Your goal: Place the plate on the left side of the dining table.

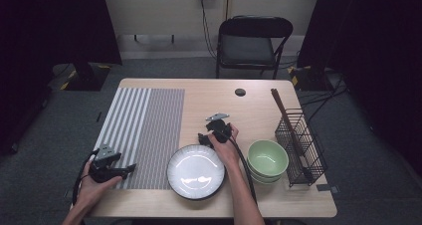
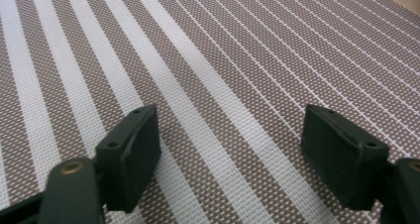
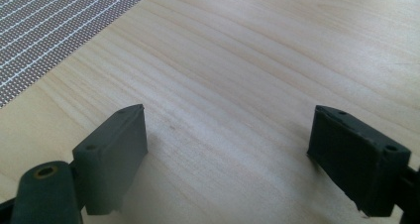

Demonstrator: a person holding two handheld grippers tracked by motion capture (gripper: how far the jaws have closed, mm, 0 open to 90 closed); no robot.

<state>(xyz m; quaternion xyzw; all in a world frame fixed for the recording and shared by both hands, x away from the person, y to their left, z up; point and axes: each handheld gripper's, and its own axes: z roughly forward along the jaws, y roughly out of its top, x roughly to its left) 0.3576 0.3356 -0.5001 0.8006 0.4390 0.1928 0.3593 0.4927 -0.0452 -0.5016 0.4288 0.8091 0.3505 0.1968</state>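
Wooden table point(image 1: 298, 195), chopsticks point(image 1: 284, 115) in wire basket point(image 1: 308, 155), both grippers wide open, empty.

On the bench point(image 1: 224, 93) there are one striped mat point(image 1: 144, 135), one white plate point(image 1: 196, 171) and one wire rack point(image 1: 300, 148). Two green bowls point(image 1: 267, 159) are stacked together.

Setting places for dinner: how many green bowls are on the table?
2 green bowls, nested in one stack right of the white plate, beside the wire basket. The lower one shows only its rim; more underneath may be hidden.
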